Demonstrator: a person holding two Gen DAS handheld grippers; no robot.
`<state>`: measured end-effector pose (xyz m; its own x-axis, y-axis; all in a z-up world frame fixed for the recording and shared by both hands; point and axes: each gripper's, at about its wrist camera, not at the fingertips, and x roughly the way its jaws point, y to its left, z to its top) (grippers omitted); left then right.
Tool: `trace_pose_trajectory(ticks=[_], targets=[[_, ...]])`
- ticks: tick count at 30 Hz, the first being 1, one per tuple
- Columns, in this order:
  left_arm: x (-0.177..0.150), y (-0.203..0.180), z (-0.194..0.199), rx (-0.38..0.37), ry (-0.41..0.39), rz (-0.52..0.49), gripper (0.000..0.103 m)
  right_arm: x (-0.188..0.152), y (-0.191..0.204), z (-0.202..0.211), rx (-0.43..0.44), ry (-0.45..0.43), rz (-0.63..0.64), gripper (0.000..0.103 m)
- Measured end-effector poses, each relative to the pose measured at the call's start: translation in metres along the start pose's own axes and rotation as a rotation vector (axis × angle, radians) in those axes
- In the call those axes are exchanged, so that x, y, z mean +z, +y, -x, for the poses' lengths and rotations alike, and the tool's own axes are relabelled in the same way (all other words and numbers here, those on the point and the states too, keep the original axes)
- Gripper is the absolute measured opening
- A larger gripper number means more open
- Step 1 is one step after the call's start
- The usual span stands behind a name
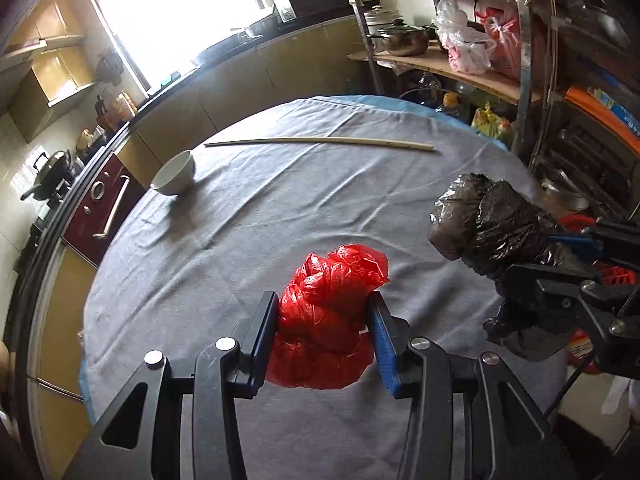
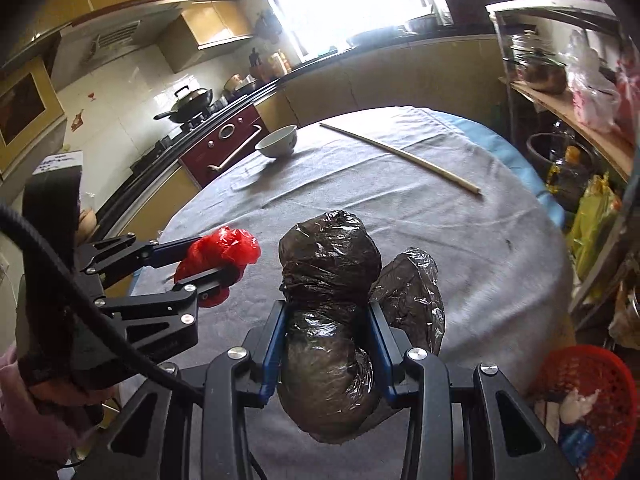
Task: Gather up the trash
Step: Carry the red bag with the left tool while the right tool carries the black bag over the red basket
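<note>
1. The left gripper (image 1: 325, 334) has its two fingers (image 1: 262, 338) clamped on a crumpled red plastic bag (image 1: 328, 320), pinched at its middle so the loose ends bulge above and below the pads.
2. The right gripper (image 2: 328, 354) has its fingers (image 2: 275, 350) clamped on a bundled black plastic bag (image 2: 330, 308). The knotted top stands above the pads, and a second dark lobe hangs just beside the right finger.
3. Both bags appear lifted clear of the counter (image 1: 280, 216), which is draped in a grey cloth. This is likely so the trash can be carried away without dragging on the fabric.
4. The two grippers sit side by side near the counter's front edge, apart from each other, each with its own load.
5. Farther back on the cloth, well apart from the bags, stand a white bowl (image 1: 174, 178) and a long thin wooden stick (image 1: 320, 142).
6. To the right, below the counter's edge, a red mesh basket (image 2: 588, 396) with scraps inside looks like the probable drop point.
7. The middle of the counter is open. A metal shelf rack (image 1: 528, 80) crowds the right side, so a swing toward the basket leaves limited room there.
</note>
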<state>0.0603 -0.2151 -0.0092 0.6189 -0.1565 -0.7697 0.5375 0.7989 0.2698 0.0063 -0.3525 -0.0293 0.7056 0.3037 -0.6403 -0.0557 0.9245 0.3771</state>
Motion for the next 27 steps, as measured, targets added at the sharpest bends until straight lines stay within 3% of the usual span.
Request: trace_pose_trajectory(ticks=[11, 27], targets=[[0.009, -0.043, 0.009, -0.089, -0.009, -0.003, 0.046, -0.017, -0.035, 0.038, -0.044, -0.027, -0.055, 0.041], [0.026, -0.114, 0.022, -0.194, -0.036, -0.116, 0.046, -0.049, -0.082, 0.101, -0.168, -0.065, -0.137, 0.041]])
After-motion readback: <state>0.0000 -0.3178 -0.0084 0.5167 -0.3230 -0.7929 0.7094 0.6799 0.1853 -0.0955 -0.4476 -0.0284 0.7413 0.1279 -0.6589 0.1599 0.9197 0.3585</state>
